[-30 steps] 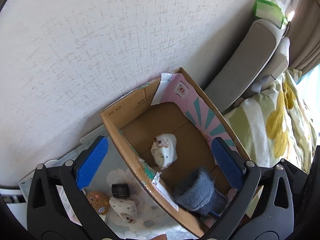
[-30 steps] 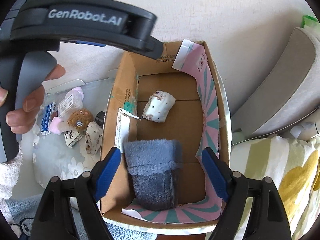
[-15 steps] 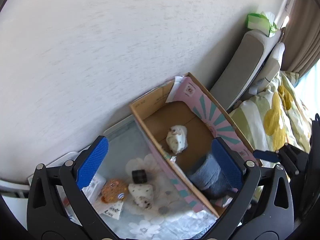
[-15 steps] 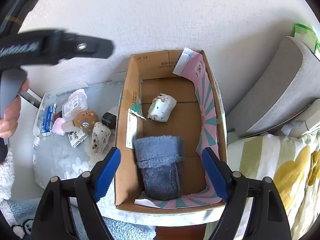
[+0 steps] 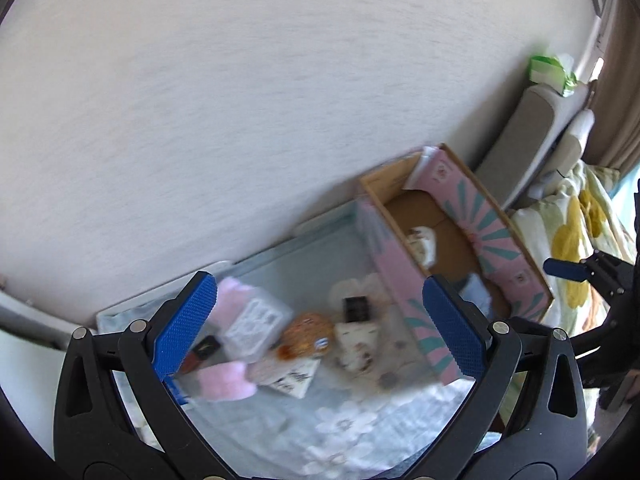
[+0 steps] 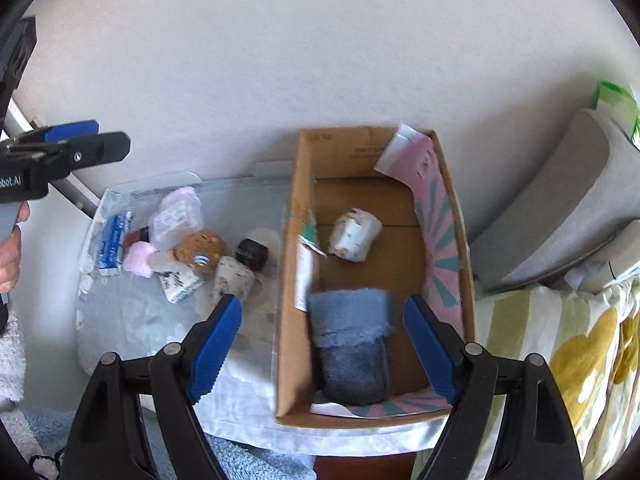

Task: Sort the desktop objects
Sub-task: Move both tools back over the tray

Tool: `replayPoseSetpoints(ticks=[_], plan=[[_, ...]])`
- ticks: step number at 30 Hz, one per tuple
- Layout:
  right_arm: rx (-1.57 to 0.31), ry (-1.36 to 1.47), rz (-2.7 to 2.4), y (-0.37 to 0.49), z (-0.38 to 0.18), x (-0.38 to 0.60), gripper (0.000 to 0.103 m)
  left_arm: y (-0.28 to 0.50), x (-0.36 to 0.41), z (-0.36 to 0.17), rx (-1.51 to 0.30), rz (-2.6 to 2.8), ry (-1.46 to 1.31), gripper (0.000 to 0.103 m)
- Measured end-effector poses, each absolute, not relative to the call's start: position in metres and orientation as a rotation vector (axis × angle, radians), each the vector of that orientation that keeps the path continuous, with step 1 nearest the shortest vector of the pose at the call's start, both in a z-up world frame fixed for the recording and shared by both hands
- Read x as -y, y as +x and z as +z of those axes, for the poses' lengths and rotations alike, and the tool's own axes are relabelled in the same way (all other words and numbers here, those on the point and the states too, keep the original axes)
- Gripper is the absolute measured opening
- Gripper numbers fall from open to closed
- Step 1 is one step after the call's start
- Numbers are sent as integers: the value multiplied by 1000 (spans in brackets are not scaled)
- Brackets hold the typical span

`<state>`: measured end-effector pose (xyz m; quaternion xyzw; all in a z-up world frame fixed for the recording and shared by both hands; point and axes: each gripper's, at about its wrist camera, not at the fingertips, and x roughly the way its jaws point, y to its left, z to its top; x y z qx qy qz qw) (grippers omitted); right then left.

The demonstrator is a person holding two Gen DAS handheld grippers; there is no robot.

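The right tool (image 6: 322,336) hangs with jaws apart and empty over the near end of the box (image 6: 298,360), above a blue towel (image 6: 352,344) lying inside. Farther in lies a white roll (image 6: 354,234). The left tool (image 5: 318,326), also spread wide and holding nothing, hangs above the clutter on the surface (image 5: 280,420) left of the box: a brown plush (image 5: 308,330), a black cap (image 5: 356,309), a pink puff (image 5: 222,382), a clear tub (image 5: 256,326), a spotted roll (image 5: 356,346).

Box (image 6: 376,280) right of small-item cluster (image 6: 192,248); towel (image 6: 352,344), cup (image 6: 354,234) in box.
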<state>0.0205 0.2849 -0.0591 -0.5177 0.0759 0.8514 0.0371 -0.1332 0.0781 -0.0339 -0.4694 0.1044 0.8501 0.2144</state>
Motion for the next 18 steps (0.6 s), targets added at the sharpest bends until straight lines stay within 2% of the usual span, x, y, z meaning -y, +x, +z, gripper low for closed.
replayPoseSetpoints(ticks=[10,18], plan=[[-160,-1574,2711,2,-39,-248,80,-125,20,-7,-240,2538,-1281,103],[-113,-1613,2806,-18,-40,-207,80,-130,131,-1,-82,2716,-1362,103]])
